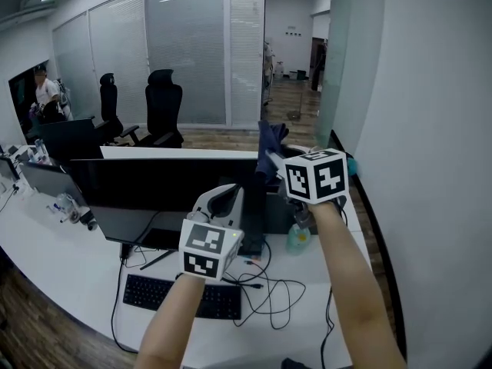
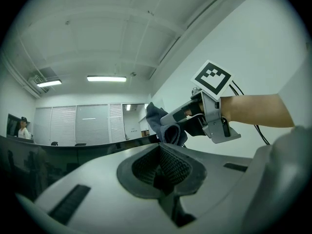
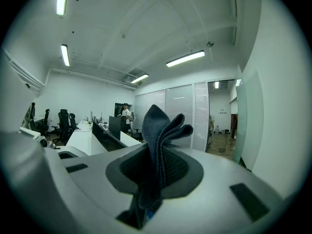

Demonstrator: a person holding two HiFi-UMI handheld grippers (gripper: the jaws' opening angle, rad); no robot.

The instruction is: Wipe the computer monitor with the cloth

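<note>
The black computer monitor (image 1: 169, 183) stands on the white desk (image 1: 69, 260), screen facing me. My right gripper (image 1: 278, 160) is raised at the monitor's top right corner and is shut on a dark blue cloth (image 1: 270, 141). In the right gripper view the folded cloth (image 3: 163, 135) sticks up from between the jaws of the right gripper (image 3: 156, 172). My left gripper (image 1: 221, 200) hovers in front of the screen's lower right part, shut with nothing in it. The left gripper view shows the left gripper (image 2: 159, 169) with its pads together, and beyond it the right gripper (image 2: 187, 118) with the cloth (image 2: 158, 118).
A black keyboard (image 1: 181, 294) and loose cables (image 1: 265, 287) lie on the desk below the monitor. A spray bottle (image 1: 298, 235) stands under my right arm. Another monitor (image 1: 46, 179) is at the left. Office chairs (image 1: 161, 106) and a person (image 1: 46, 91) are behind. A white wall (image 1: 430, 129) is close on the right.
</note>
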